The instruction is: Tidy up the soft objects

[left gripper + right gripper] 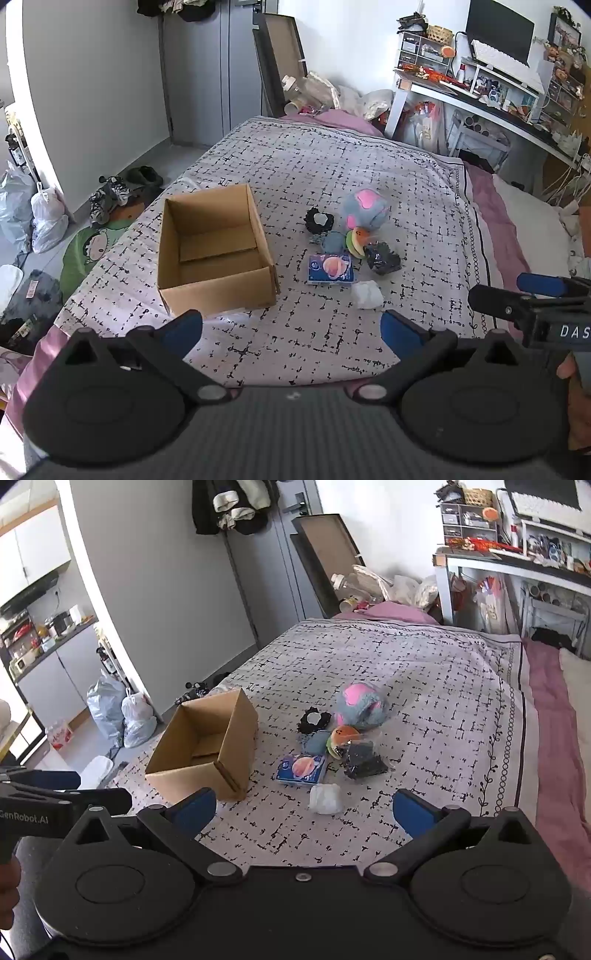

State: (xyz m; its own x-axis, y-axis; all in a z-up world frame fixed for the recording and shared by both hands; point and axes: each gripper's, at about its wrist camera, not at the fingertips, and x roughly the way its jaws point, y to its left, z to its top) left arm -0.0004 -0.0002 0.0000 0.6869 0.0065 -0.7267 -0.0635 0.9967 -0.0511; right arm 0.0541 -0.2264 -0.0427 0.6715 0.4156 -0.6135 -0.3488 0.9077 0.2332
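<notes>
Both claws hover above the bed's point(332, 173) near edge, holding nothing: left gripper point(291, 328) and right gripper point(304, 808) spread wide apart. The soft objects point(332, 749) cluster mid-bed, just beside the open cardboard box point(218, 254).

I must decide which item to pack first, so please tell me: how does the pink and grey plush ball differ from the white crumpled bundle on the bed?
The plush ball is pink and grey; the white bundle is plain white. The plush ball is clearly larger and rounder, while the white bundle looks lumpy. The plush ball lies at the far end of the pile, the white bundle nearest the camera. Both rest on the patterned bedspread, outside the cardboard box.
</notes>
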